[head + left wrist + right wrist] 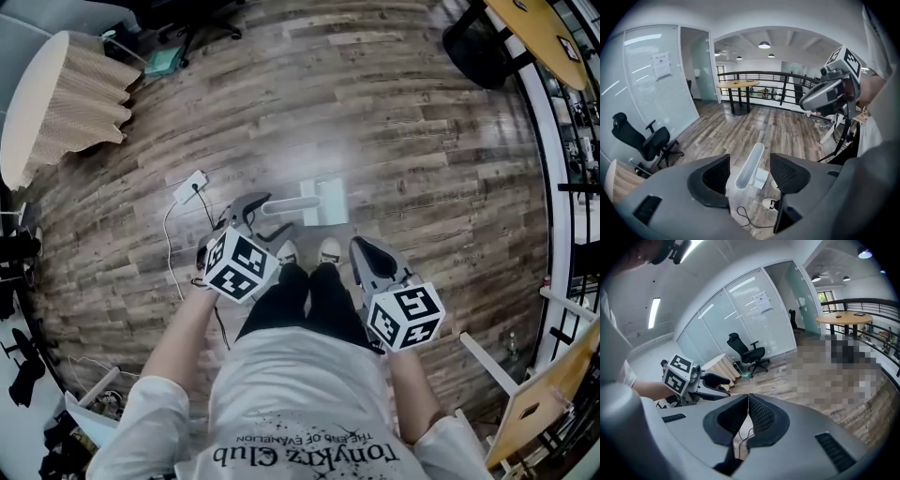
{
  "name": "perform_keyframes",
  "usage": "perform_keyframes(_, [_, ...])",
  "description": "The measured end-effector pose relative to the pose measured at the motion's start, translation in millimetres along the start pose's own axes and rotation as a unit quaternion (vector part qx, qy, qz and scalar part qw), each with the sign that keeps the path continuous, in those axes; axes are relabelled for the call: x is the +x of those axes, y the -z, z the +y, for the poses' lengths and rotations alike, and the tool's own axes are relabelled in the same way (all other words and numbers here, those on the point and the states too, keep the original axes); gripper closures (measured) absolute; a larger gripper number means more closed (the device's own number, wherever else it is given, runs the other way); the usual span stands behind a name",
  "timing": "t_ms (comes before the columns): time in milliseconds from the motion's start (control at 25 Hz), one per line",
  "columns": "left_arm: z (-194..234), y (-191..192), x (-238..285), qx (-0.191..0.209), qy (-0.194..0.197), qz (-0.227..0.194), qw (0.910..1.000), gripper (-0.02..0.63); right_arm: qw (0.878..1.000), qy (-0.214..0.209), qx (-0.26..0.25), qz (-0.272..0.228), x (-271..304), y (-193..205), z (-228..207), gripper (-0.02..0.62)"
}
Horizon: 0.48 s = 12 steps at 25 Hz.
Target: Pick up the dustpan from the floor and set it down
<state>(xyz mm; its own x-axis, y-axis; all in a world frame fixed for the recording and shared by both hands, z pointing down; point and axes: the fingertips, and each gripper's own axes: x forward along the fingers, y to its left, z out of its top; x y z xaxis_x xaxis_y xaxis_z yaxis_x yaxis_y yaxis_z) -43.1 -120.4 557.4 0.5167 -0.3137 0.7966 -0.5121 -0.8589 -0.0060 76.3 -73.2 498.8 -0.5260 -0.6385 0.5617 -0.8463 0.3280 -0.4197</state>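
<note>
The white dustpan stands on the wood floor just ahead of my shoes, its long handle lying toward the left. My left gripper hangs low at the end of that handle. In the left gripper view the handle runs up between the two dark pads, with a gap on each side, and the left gripper is open. My right gripper hovers to the right of my legs, apart from the dustpan. Its jaws meet at the tips with nothing between them.
A white power strip with a black cable lies on the floor left of the dustpan. A beige ribbed object stands at far left, a black office chair by the glass wall, and pale wooden furniture at lower right.
</note>
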Motion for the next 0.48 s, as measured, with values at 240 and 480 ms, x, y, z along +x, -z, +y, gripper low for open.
perform_keyframes(240, [-1,9,30,0.035,0.024,0.03,0.9986,0.331,1.0,0.009,0.013,0.004,-1,8,-6,0.569])
perform_keyframes(480, [-2,21,53,0.065,0.045,0.065,0.9947,0.333,0.999,0.018,0.025,0.011,0,16,-14,0.569])
